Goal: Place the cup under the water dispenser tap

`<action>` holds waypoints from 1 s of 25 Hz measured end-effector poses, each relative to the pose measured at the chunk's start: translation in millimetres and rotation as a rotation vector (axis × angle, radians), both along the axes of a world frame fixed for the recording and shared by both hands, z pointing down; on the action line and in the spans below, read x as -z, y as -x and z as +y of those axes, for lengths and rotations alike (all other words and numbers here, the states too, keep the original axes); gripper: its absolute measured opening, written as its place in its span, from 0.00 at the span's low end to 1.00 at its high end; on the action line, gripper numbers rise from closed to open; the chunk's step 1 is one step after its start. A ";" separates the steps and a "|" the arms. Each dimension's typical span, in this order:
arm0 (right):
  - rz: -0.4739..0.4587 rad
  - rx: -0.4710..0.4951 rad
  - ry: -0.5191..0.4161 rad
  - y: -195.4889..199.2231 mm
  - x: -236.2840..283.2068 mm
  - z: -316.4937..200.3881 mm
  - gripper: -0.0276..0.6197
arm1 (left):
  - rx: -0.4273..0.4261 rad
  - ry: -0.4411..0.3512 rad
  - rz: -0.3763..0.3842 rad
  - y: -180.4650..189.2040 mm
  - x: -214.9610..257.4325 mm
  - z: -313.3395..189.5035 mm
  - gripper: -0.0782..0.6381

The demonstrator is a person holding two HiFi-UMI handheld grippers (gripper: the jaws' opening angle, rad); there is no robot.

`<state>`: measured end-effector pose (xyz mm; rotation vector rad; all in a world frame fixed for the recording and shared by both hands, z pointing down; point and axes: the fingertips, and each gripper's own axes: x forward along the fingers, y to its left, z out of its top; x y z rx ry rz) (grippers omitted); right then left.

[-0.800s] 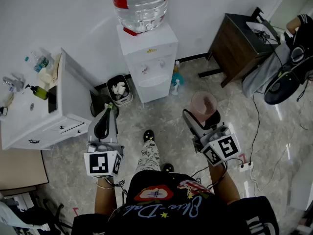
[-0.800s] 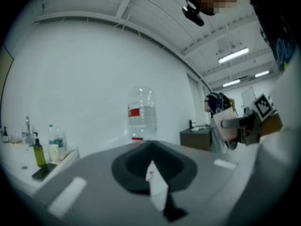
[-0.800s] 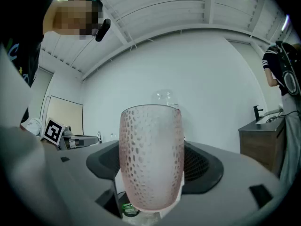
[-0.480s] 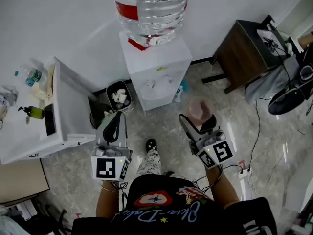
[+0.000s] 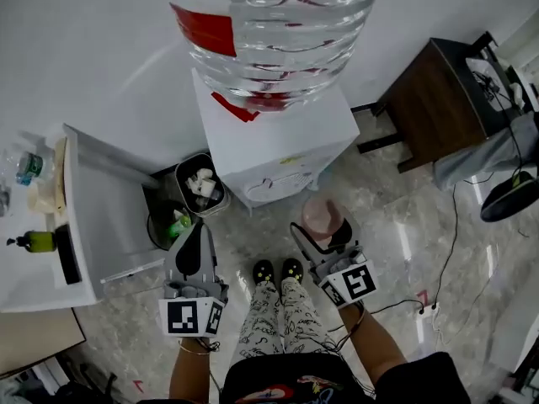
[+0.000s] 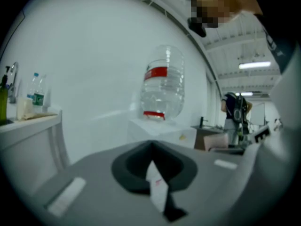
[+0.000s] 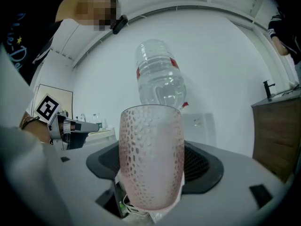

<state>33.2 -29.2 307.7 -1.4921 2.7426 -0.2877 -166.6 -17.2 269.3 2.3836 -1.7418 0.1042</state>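
Observation:
The pink dimpled cup (image 5: 320, 215) stands upright between the jaws of my right gripper (image 5: 325, 228), which is shut on it. In the right gripper view the cup (image 7: 151, 159) fills the middle, with the right gripper (image 7: 151, 175) around its lower half. The white water dispenser (image 5: 278, 146) stands just ahead, its big clear bottle (image 5: 269, 32) on top; the tap recess (image 5: 274, 183) is a short way beyond the cup. My left gripper (image 5: 196, 230) hangs level at the left, shut and empty. The left gripper (image 6: 153, 173) faces the bottle (image 6: 162, 88).
A small bin (image 5: 200, 185) with rubbish sits left of the dispenser. A white cabinet (image 5: 101, 217) with a green bottle (image 5: 34, 242) is further left. A brown desk (image 5: 446, 99) stands at the right, cables and a power strip (image 5: 428, 308) lie on the floor. The person's feet (image 5: 278, 272) are between the grippers.
The person has stepped toward the dispenser, which now looms much larger. Both grippers and the cup have come closer to its front. The grip on the cup is unchanged.

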 end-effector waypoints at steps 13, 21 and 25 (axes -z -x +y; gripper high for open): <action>0.002 0.063 -0.076 32.6 -200.1 -52.5 0.58 | 0.033 0.068 -0.038 -7.9 -164.7 1.5 0.11; -0.055 0.044 -0.153 58.9 -254.1 -76.1 0.58 | 0.068 0.074 -0.048 -0.5 -223.2 15.8 0.11; -0.047 0.041 -0.169 66.2 -268.2 -84.3 0.58 | 0.063 0.120 -0.021 -1.9 -237.7 22.0 0.11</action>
